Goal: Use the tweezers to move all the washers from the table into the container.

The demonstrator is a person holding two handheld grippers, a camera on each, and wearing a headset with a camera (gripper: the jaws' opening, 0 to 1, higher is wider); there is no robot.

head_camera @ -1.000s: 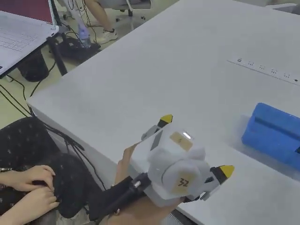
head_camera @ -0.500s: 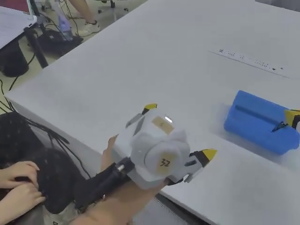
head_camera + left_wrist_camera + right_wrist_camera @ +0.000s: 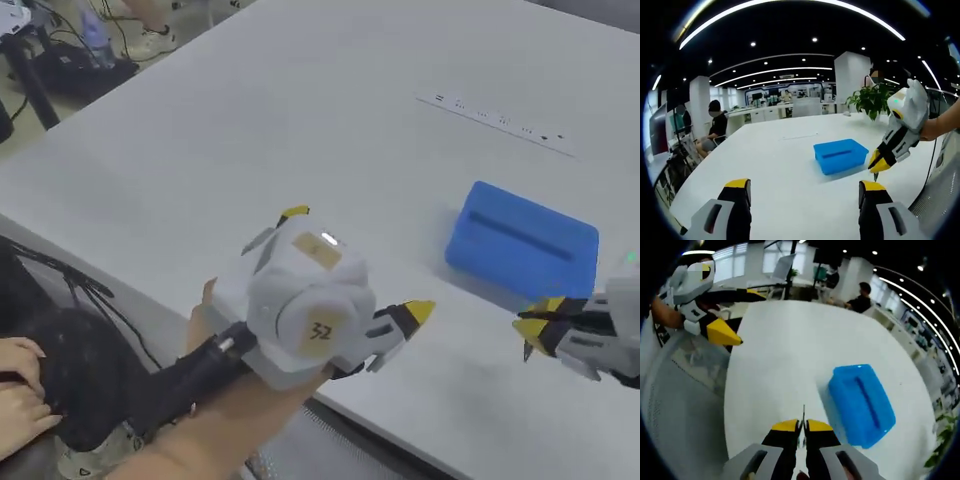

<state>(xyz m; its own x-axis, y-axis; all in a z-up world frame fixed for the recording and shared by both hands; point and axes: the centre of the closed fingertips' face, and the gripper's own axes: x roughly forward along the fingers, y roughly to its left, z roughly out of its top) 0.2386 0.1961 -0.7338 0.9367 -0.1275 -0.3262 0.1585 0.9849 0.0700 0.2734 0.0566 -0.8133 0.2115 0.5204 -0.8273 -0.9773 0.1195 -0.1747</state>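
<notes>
The blue container (image 3: 520, 240) lies on the white table (image 3: 300, 110); it is also in the left gripper view (image 3: 840, 156) and the right gripper view (image 3: 862, 405). A row of small items (image 3: 490, 120), too small to identify, lies beyond it. My left gripper (image 3: 356, 262) hovers open over the table's near edge with nothing between its jaws (image 3: 805, 187). My right gripper (image 3: 528, 333) is at the right, just short of the container, shut on thin metal tweezers (image 3: 803, 415) that poke out past its tips (image 3: 802, 427).
A person's hands (image 3: 15, 385) rest on a dark bag at the lower left, with cables and a bottle (image 3: 92, 35) on the floor. A person (image 3: 716, 127) sits at a desk in the distance. The table's near edge (image 3: 130, 290) runs diagonally below the left gripper.
The head camera has swung, so the table and container slid left. My right gripper has come into the head view from the right. The left gripper stays open.
</notes>
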